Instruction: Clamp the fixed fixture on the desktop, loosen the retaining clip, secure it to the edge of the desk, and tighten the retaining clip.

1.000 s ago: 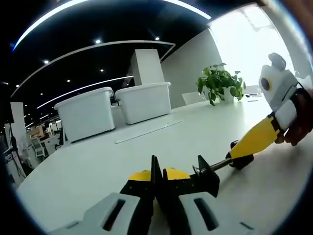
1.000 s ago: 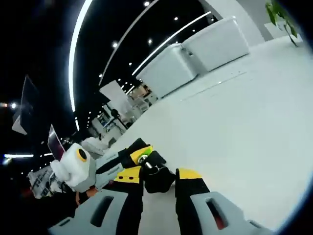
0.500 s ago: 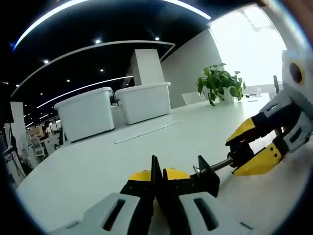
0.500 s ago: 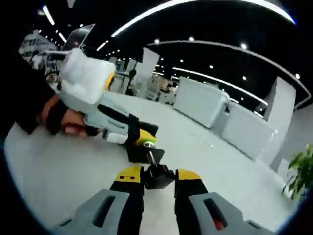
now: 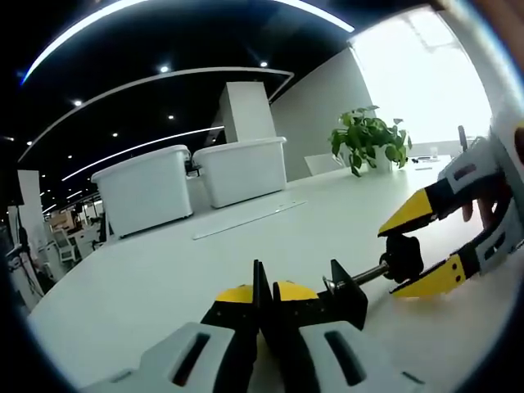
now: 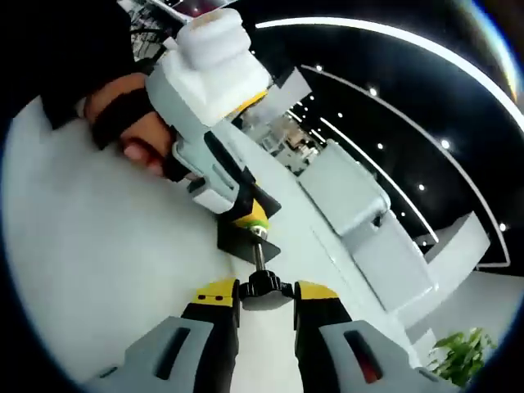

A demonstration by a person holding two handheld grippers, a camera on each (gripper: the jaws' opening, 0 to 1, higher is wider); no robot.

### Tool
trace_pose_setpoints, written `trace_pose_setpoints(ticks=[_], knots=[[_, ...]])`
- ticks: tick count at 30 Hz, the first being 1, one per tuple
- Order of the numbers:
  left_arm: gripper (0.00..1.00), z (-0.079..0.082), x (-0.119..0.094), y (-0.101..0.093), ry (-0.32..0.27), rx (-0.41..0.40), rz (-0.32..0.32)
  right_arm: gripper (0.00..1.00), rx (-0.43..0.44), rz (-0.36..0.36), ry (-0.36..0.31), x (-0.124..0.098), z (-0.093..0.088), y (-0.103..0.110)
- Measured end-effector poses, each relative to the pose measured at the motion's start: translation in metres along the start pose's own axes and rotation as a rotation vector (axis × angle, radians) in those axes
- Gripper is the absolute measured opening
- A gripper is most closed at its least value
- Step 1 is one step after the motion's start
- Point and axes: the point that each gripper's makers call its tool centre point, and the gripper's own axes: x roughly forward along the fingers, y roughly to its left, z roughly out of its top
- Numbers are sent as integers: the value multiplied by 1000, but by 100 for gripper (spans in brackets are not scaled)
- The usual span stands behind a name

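The black clamp fixture (image 5: 344, 296) rests on the white desk (image 5: 147, 282). My left gripper (image 5: 264, 296) is shut on its thin upright plate. A steel screw (image 5: 368, 274) runs right from it to a black knob (image 5: 404, 255). My right gripper (image 5: 417, 250) comes in from the right, one yellow tip above the knob and one below it. In the right gripper view the knob (image 6: 264, 288) sits pinched between the pads of my right gripper (image 6: 265, 295). The screw (image 6: 258, 258) leads up to the fixture body (image 6: 244, 241), held by the left gripper (image 6: 237, 209) and a person's hand (image 6: 123, 123).
Two white lidded bins (image 5: 143, 190) (image 5: 242, 168) stand at the back of the desk, with a potted plant (image 5: 364, 139) to their right. A flat clear strip (image 5: 246, 219) lies in front of the bins. The bins (image 6: 352, 201) also appear in the right gripper view.
The right gripper has rolled round the screw's axis with the knob in its jaws, so its view has turned. The left gripper and the fixture body have stayed put.
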Motion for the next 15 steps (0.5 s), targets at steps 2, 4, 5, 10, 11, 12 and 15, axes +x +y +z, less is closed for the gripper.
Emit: trace_pose_setpoints(ticks=[2, 4, 5, 10, 11, 12, 15], knots=[[7, 1, -2, -1, 0, -1, -2, 25, 158, 37, 17, -3, 0, -3], [7, 1, -3, -2, -1, 2, -3, 26, 310, 56, 6, -8, 2, -6], [7, 2, -4, -3, -1, 1, -3, 26, 415, 70, -11, -9, 3, -8], [7, 3, -5, -4, 0, -1, -5, 22, 898, 102, -30, -4, -13, -22], [7, 3, -6, -4, 0, -1, -5, 22, 1001, 122, -35, -2, -16, -21], [7, 3, -6, -4, 0, -2, -5, 22, 1040, 123, -36, -1, -18, -21], [7, 2, -4, -3, 1, -2, -4, 24, 1169, 157, -23, 3, -23, -11]])
